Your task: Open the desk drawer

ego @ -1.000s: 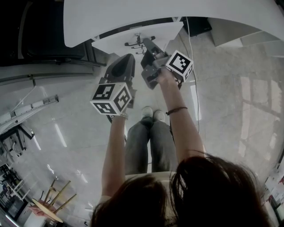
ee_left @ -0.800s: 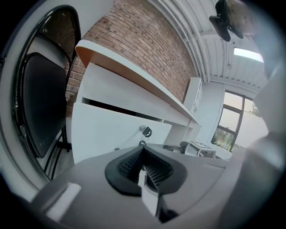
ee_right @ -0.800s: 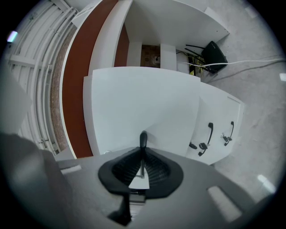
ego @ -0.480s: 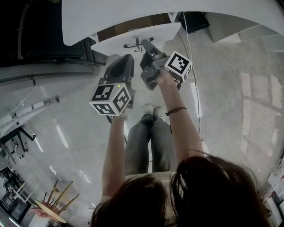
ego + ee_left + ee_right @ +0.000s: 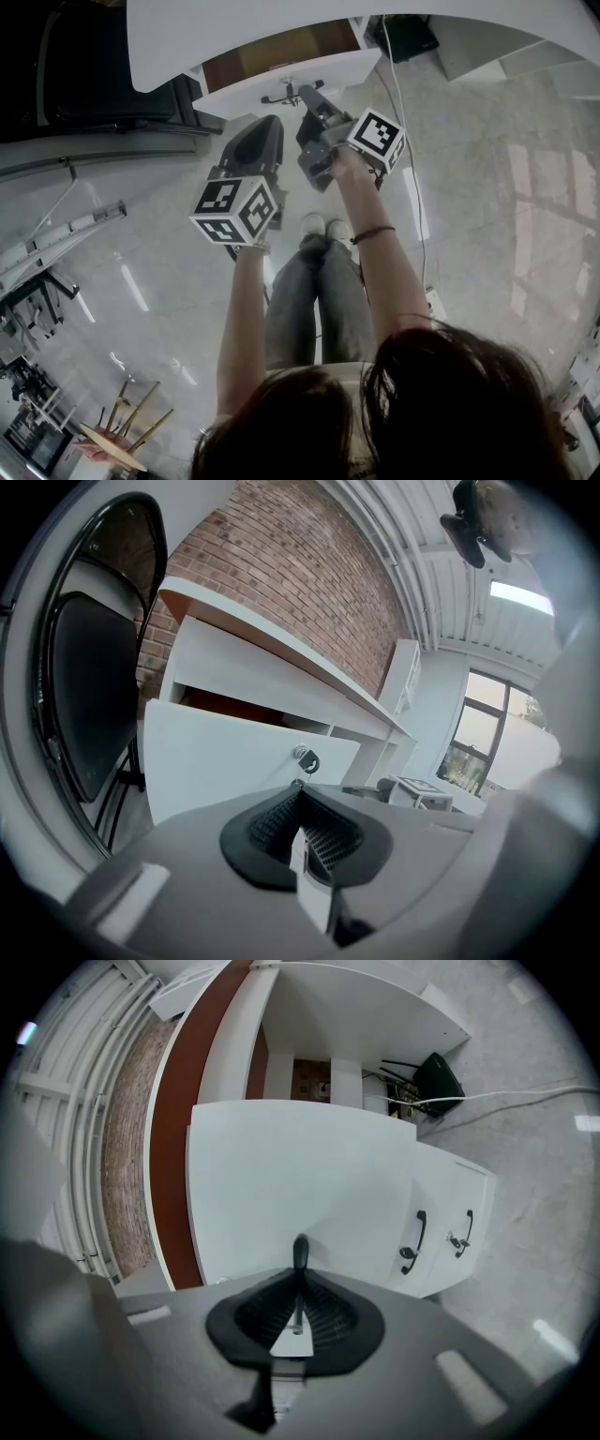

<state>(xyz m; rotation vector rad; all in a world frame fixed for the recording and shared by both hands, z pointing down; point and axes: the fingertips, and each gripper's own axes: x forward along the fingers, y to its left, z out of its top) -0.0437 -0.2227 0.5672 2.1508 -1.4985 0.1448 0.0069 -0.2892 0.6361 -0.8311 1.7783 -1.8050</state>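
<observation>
Right gripper view: clamps the right gripper on the black handle of the desk drawer, drawn partway out, brown inside showing. Holds nothing in the left gripper, pressed together just in front of the drawer, near its key. Might slip off that slim handle under a skewed pull, rack the drawer crooked, or bump the key.

No legible text or labels
</observation>
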